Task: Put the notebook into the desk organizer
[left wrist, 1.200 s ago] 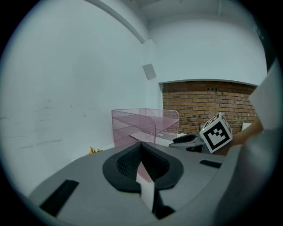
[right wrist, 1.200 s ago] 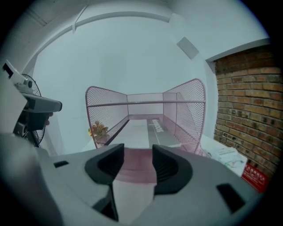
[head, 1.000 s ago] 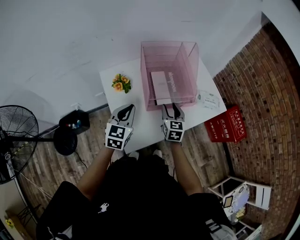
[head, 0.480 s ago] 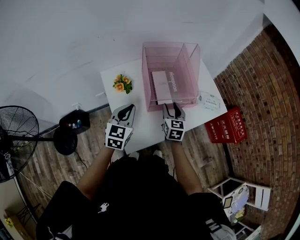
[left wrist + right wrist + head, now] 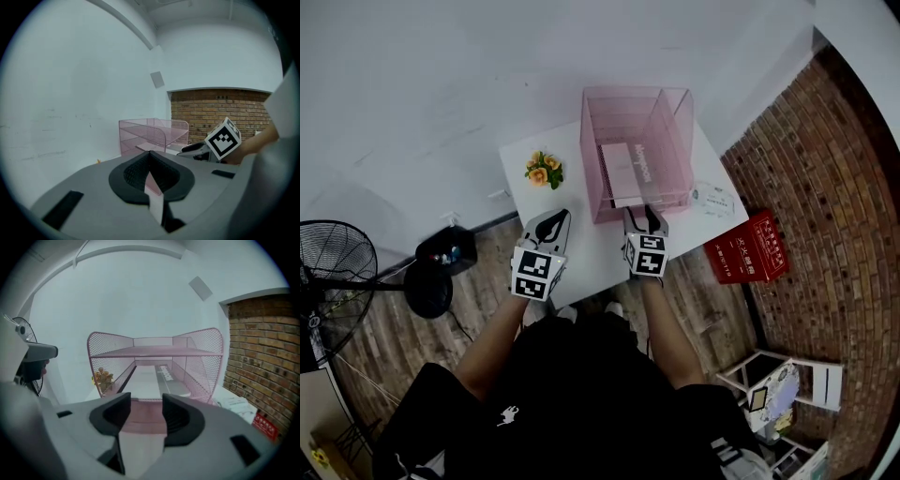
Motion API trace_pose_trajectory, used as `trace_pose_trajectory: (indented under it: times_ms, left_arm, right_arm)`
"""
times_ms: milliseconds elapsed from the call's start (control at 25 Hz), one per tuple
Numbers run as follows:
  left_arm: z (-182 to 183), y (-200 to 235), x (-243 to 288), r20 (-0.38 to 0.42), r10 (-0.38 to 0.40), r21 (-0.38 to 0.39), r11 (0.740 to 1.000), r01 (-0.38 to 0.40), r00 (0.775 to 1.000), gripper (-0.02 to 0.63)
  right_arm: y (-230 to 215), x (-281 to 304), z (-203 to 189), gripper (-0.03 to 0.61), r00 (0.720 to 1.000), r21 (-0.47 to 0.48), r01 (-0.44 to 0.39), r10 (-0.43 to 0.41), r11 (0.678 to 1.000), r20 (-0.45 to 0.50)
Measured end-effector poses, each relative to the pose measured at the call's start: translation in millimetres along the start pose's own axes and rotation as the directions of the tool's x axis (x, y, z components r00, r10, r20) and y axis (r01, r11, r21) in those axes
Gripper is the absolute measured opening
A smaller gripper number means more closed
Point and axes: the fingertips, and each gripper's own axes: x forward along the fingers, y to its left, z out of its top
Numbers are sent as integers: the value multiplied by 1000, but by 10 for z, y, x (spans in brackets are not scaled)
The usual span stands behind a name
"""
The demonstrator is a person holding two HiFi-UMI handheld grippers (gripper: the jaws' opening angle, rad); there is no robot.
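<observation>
- Setting: a small white tabletop (image 5: pixel 567 202) set against a white wall (image 5: pixel 441 75), with a brick wall (image 5: pixel 825 187) to the right and a wooden floor (image 5: pixel 403 328) below. A fan (image 5: pixel 337 272) stands on the floor at the left and a red box (image 5: pixel 748 248) lies at the right.
- On the tabletop: a pink mesh desk organizer (image 5: pixel 675 141) with its open front toward the person, and a small bunch of flowers (image 5: pixel 543 167) well to its left.
- Task object: the notebook (image 5: pixel 626 175) lies flat on the bottom tier of the desk organizer, under the upper shelf. Its long axis runs front to back, and its near end reaches the open front.
- Right tongs (image 5: pixel 645 220): the jaws stand wide apart and have just been opening. Nothing is between them; only the organizer's front edge and bare tabletop show in the gap. They point straight into the bottom tier.
- Left tongs (image 5: pixel 551 222): the jaws are closed tip to tip and hold nothing. They hang over the tabletop's near edge, left of the organizer and apart from it.
- Key relation: the notebook lies directly ahead of the right tongs, just beyond their tips, with its long axis in line with the way they point. The right hand is the nearer one; the left is off to the side.
- Reading: the notebook appears placed and released, so the next move probably needs only a straight pull back of the right tongs, clear of the mesh.
</observation>
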Motion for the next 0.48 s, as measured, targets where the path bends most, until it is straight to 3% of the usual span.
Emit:
trace_pose_trajectory:
  times_ms: [360,480]
  left_arm:
    - [-20,-7,-185,27,-85,-35,996,86,996,3]
    - [12,-54,-222,36,-110,-32,993,111,993,3]
  right_arm:
    - [134,-534,115,191,996,79,28,-34,997,87]
    - [181,-756,183,142,992,81,24,-34,996,118]
